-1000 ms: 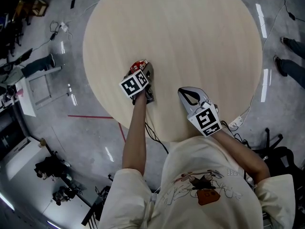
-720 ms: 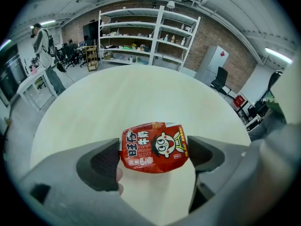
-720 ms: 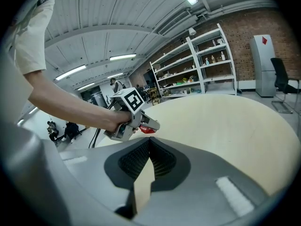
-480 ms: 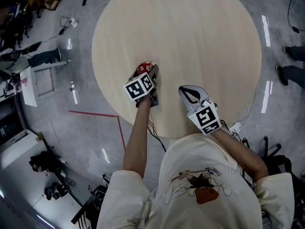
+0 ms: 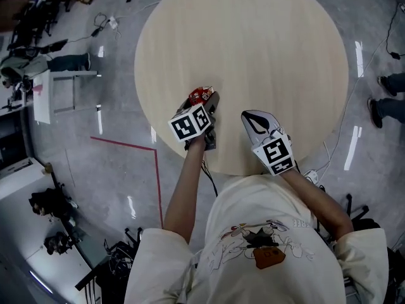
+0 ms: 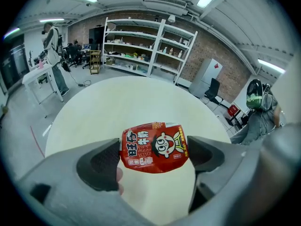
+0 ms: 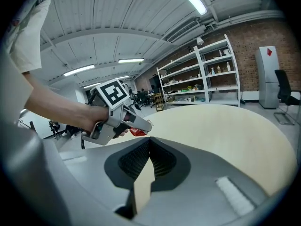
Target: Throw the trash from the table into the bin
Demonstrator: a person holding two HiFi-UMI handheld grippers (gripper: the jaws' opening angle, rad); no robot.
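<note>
A red tape line (image 5: 124,145) marks the grey floor left of a round, pale wooden table (image 5: 253,37). Over the table's near edge, the left gripper (image 5: 206,100) pinches a red snack packet (image 6: 155,147) – printed with a cartoon face – by its two side edges, its jaws spread wide around it and the packet clear of the tabletop. Beside it, a little apart, the right gripper (image 5: 248,118) hangs over the same edge, its jaws pressed together with nothing between them. At far right, a bystander's shoes (image 5: 385,100) stand on the floor – well apart from the table.
</note>
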